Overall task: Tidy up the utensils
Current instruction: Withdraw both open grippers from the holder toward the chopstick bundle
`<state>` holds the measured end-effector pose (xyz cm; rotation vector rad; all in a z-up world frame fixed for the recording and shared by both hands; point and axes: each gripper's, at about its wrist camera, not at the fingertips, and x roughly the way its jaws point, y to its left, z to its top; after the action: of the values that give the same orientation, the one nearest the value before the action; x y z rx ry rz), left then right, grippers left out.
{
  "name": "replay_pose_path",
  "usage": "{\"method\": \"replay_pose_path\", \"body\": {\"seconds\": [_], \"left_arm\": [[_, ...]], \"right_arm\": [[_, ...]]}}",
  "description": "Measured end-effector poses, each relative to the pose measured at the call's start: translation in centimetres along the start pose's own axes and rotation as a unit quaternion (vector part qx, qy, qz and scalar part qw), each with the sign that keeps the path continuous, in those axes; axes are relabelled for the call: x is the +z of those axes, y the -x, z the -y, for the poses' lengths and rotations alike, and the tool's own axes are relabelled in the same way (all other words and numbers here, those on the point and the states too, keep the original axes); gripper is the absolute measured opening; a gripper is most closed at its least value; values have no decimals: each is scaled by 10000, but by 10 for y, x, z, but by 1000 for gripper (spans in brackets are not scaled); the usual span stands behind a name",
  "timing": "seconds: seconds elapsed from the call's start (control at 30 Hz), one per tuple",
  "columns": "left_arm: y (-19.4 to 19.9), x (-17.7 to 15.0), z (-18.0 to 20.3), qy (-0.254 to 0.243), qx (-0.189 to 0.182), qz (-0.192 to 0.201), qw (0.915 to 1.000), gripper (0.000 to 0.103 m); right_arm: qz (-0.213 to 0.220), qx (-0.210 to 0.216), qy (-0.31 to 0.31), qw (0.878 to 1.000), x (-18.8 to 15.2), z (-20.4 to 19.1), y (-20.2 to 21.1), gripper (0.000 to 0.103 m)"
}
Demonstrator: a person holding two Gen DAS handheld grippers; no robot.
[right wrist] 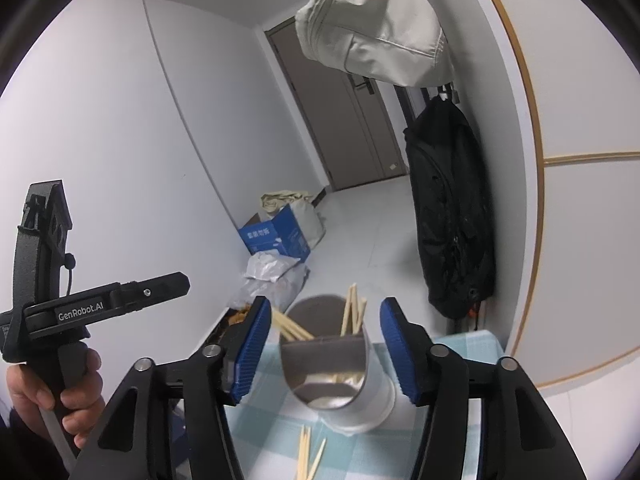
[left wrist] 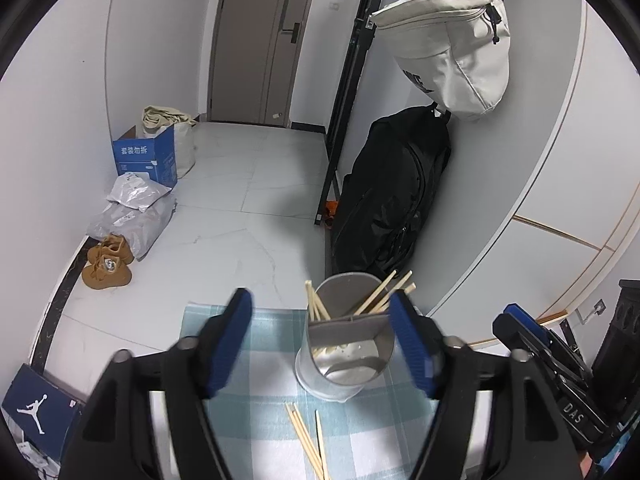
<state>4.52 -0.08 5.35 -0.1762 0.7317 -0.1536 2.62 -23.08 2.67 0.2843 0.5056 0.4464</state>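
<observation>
A grey metal utensil holder (left wrist: 344,344) with an inner divider stands on a blue-and-white checked cloth (left wrist: 256,400). Several wooden chopsticks (left wrist: 384,292) lean in its far compartments. A few loose chopsticks (left wrist: 308,440) lie on the cloth in front of it. My left gripper (left wrist: 324,344) is open and empty, above the cloth, with the holder just inside its right finger. In the right wrist view the holder (right wrist: 332,368) sits between the open, empty fingers of my right gripper (right wrist: 324,348), with loose chopsticks (right wrist: 308,456) below. The left gripper's body shows at far left there.
A black bag (left wrist: 392,196) and a white bag (left wrist: 448,48) hang on the right wall. On the floor at left are a blue box (left wrist: 146,158), grey parcels (left wrist: 132,208), brown shoes (left wrist: 108,262) and a Jordan shoebox (left wrist: 36,412). A door (left wrist: 264,40) is at the back.
</observation>
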Motion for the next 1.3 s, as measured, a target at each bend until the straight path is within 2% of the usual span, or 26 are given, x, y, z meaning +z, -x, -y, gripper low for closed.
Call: {"method": "replay_pose_path", "body": {"seconds": [0.27, 0.6, 0.83, 1.0, 1.1, 1.2, 1.3], "left_arm": [[16, -20, -3, -29, 143, 106, 9998, 72], [13, -57, -19, -8, 342, 225, 9992, 73], [-13, -83, -42, 242, 439, -9, 9987, 75], [-34, -102, -56, 388, 446, -142, 9981, 75], [-50, -116, -69, 360, 544, -253, 9975, 75], [-58, -118, -84, 750, 522, -515, 9945, 75], [-58, -117, -90, 839, 576, -491, 9936, 75]], "right_arm": [[-118, 38, 64, 9999, -21, -12, 14, 70], [-488, -30, 11, 9988, -61, -10, 5, 77], [-914, -51, -3, 9958, -93, -11, -10, 78], [-1369, -105, 94, 9905, -113, -13, -28, 77], [-1615, -112, 202, 9866, -123, -16, -39, 74], [-1836, -122, 292, 9825, -130, -19, -51, 69], [-2071, -130, 360, 9776, -139, -22, -65, 65]]}}
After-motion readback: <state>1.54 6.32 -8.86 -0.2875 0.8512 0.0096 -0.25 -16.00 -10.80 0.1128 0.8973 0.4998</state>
